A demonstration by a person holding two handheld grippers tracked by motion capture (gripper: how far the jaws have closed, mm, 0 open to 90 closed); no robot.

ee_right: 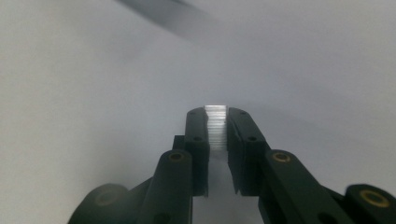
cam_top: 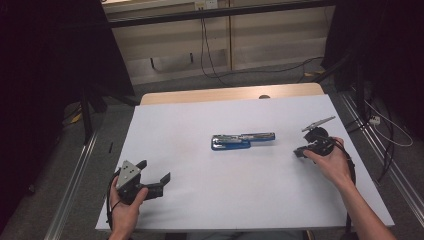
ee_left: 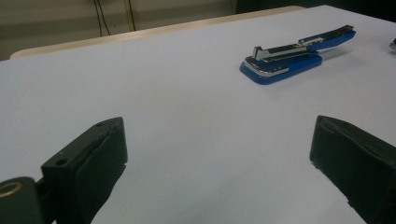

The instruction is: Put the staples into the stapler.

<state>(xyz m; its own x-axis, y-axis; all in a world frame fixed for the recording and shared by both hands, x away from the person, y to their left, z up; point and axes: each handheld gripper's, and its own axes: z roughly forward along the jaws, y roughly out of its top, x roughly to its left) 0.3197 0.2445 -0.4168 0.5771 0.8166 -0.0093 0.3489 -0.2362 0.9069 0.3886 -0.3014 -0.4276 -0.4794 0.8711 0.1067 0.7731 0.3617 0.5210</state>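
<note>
A blue stapler (cam_top: 242,140) lies at the middle of the white table (cam_top: 190,115), its top swung back and its metal magazine bare; in the left gripper view the stapler (ee_left: 294,53) is far ahead to the right. My right gripper (cam_top: 299,151), low over the table right of the stapler, is shut on a short silver strip of staples (ee_right: 215,126) that stands between its pads. My left gripper (cam_top: 155,170) rests near the front left corner. Its jaws stand wide apart around bare table (ee_left: 219,135).
A wooden strip (cam_top: 230,93) runs along the table's far edge. Cables trail over the floor (cam_top: 260,70) beyond it. Dark stands and metal rails (cam_top: 75,170) flank both sides of the table.
</note>
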